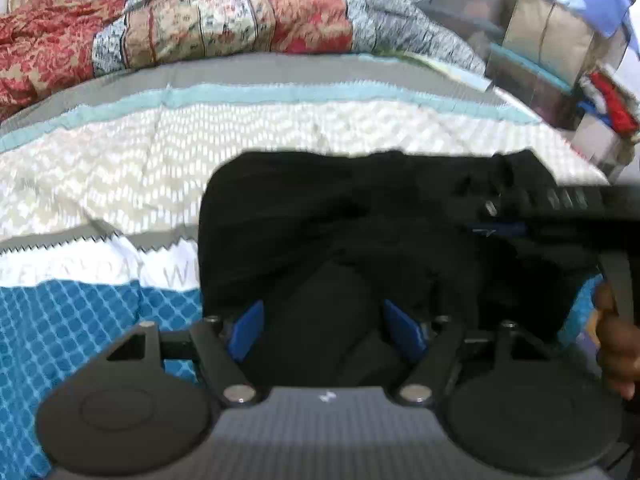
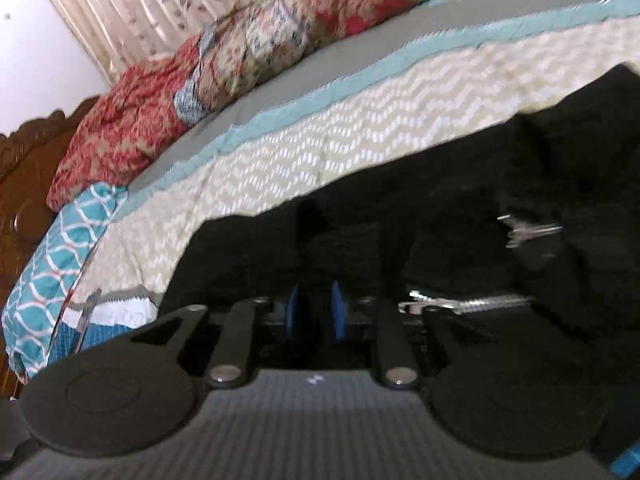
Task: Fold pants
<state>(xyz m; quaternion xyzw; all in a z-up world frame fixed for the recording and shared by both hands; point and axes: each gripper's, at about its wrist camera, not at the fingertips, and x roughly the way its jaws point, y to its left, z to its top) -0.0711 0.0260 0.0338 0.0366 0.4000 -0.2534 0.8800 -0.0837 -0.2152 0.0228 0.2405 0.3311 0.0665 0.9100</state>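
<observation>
The black pants (image 1: 340,216) are lying bunched on the patterned bedspread (image 1: 120,168); the left gripper (image 1: 328,330) is hovering over them, jaws wide and holding nothing. The right gripper (image 2: 316,316) is standing narrowly parted, apparently empty; each should be pinching one clean edge, not a bunch.

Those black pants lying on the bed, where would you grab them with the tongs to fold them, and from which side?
Grip the black pants at an outer edge, best the rounded corner on the left in the left wrist view, where the cloth ends against the patterned bedspread. Come from that open side, low and flat. The edge is thin enough to pinch there; the middle is bunched and dark, its layers hard to tell apart.
</observation>
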